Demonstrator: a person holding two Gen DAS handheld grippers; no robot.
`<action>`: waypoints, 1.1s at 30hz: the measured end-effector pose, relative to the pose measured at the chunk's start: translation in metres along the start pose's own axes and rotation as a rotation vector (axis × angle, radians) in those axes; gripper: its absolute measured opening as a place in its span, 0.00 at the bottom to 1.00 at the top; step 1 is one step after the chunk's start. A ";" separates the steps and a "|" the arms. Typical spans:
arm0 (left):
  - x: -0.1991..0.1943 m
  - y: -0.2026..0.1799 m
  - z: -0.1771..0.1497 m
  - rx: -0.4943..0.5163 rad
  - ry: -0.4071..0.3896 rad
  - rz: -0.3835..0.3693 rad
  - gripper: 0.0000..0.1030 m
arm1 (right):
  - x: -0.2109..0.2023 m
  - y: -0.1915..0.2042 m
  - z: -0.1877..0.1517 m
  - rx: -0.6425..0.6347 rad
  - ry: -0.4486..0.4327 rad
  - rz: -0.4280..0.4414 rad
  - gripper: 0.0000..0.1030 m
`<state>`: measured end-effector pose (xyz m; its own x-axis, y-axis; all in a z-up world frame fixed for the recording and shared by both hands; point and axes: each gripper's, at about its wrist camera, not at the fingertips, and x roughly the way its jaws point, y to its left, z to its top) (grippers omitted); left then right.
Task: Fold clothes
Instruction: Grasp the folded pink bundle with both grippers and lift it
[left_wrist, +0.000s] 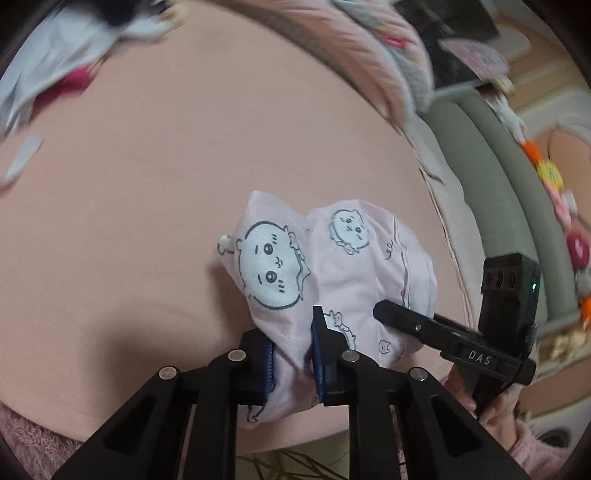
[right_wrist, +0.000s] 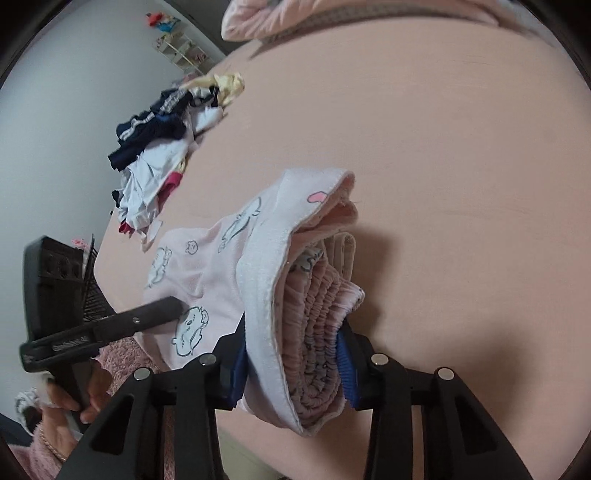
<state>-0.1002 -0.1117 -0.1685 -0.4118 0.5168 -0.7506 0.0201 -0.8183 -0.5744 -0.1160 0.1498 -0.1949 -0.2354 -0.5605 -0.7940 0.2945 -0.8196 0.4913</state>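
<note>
Both grippers are clamping the pink garment (left_wrist: 332, 266) just above the bed (left_wrist: 147, 184). Left gripper (left_wrist: 293, 360) is pinching a thin printed fold; right gripper (right_wrist: 291, 354) is squeezing the thick bunched waistband (right_wrist: 317, 325). The garment looks light, soft and floppy, so it'll be sagging between grips. Hems and waistband look like the best holds.

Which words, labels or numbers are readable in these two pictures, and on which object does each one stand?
"DAS": raised letters on the black plastic right gripper, seen from the left wrist.
Raised lettering on the black plastic left gripper: too blurred to read.
Pale pink cartoon-print garment: drawings only, no words.
</note>
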 end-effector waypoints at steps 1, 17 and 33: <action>0.003 -0.016 0.002 0.032 0.002 0.003 0.14 | -0.010 -0.002 0.000 0.006 -0.015 -0.001 0.38; 0.170 -0.243 0.054 0.329 0.174 -0.149 0.14 | -0.178 -0.164 0.002 0.217 -0.204 -0.265 0.38; 0.313 -0.373 0.187 0.356 0.000 -0.195 0.14 | -0.258 -0.346 0.175 0.253 -0.441 -0.310 0.39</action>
<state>-0.4071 0.3085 -0.1283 -0.3767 0.6708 -0.6389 -0.3752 -0.7411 -0.5568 -0.3197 0.5573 -0.0977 -0.6534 -0.2427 -0.7170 -0.0661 -0.9253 0.3734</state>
